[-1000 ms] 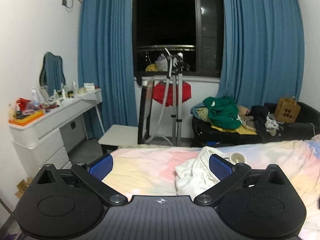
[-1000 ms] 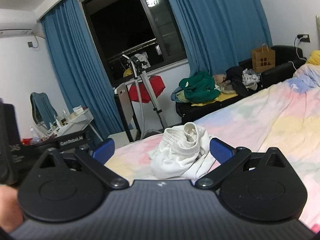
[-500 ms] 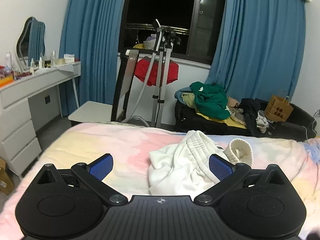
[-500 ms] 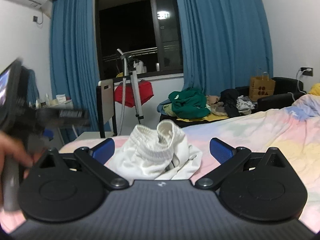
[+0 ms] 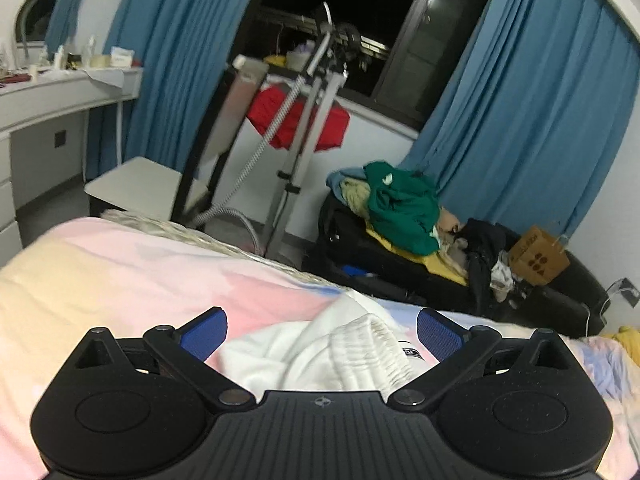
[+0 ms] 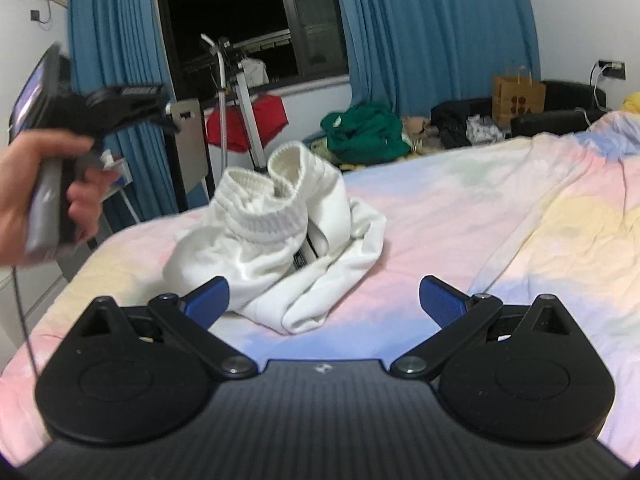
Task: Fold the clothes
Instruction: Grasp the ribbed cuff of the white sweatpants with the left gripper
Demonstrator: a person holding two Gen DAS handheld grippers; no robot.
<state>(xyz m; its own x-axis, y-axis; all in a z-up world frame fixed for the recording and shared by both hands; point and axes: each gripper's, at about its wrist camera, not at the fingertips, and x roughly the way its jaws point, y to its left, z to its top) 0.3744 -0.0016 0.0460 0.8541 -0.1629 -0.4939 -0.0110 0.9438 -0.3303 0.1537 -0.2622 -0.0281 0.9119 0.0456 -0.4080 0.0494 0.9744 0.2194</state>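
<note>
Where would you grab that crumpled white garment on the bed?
Probably the ribbed waistband of the white garment: it stands up highest, a thick rolled edge above the bedspread. The open left gripper could come from the near side.

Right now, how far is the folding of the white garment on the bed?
Nothing looks done: the white garment lies crumpled in a heap on the pastel bedsheet, its ribbed waistband bunched on top. In hand: nothing; the left gripper hovers open over the heap, and the right gripper is open beside it. Left: grasping, spreading flat, and all folds.
</note>
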